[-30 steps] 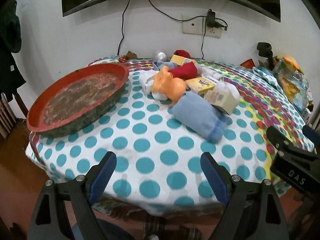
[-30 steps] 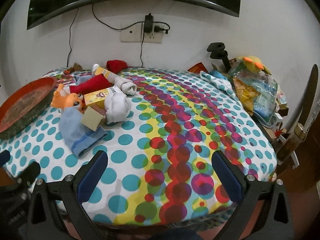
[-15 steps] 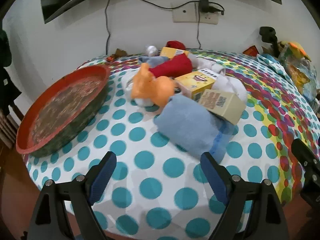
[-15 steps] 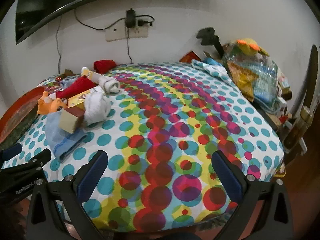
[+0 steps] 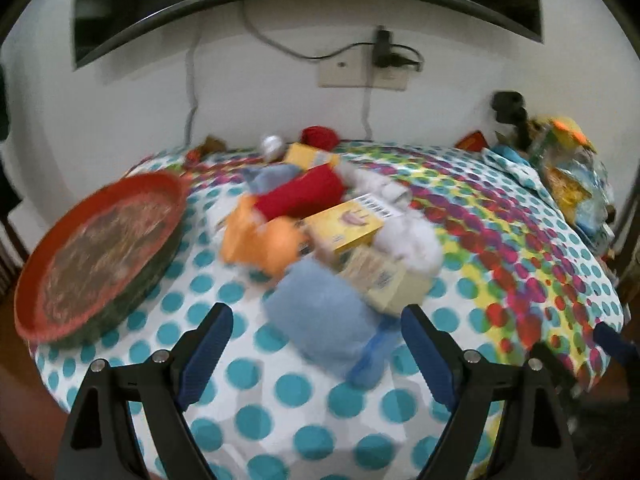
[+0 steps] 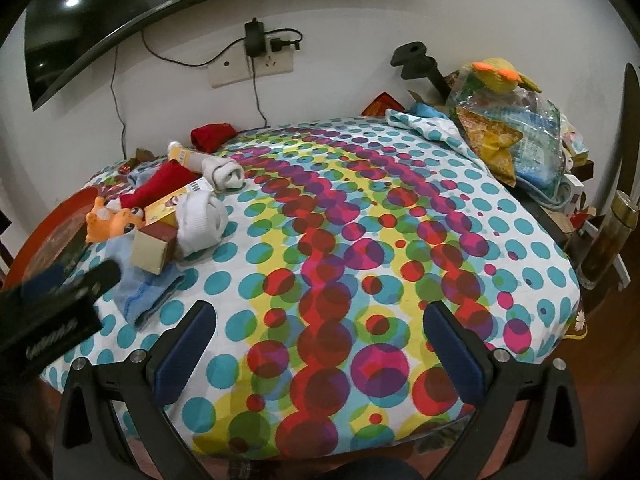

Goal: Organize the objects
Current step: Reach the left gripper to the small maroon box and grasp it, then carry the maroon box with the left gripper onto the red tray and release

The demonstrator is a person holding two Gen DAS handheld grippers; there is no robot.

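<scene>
L tongs (image 5: 316, 344): wide, nothing between them. R tongs (image 6: 320, 340): wide too, empty, over bare spotted cloth.

Pile of things sits on L half of table (image 6: 400, 216), between red tray (image 5: 100, 248) and the table's middle. Nearest item to L tongs = blue sock (image 5: 320, 316), soft, rolled/folded. It lies dead ahead of L tongs, just beyond the tips, a bit R of centre line. Long axis runs diagonal: far-L end by the orange plush toy (image 5: 260, 240), near-R end (darker cuff) pointing toward R finger of the L tongs. So the axis is not square to the gap between the fingers; judge a wrist turn needed if the grab is to go across the sock's short side.

Resting on sock's far-R part: small tan box (image 5: 380, 280). Behind that: yellow box (image 5: 348, 224), white sock bundle (image 5: 412, 240), red sock (image 5: 304, 196). All touching or overlapping, L view blurred so edges unsure.

From R wrist view: same pile is far L of R tongs, well apart; L unit body partly blocks it at L edge. L side clearly nearer, R would have to cross.

Tray: L of pile, near it, looks empty of task things. Likely drop spot, a guess.

Judgement: step in hand = L approach to blue sock. Risk: tan box leans on sock, may tip or slide when sock is lifted.
</scene>
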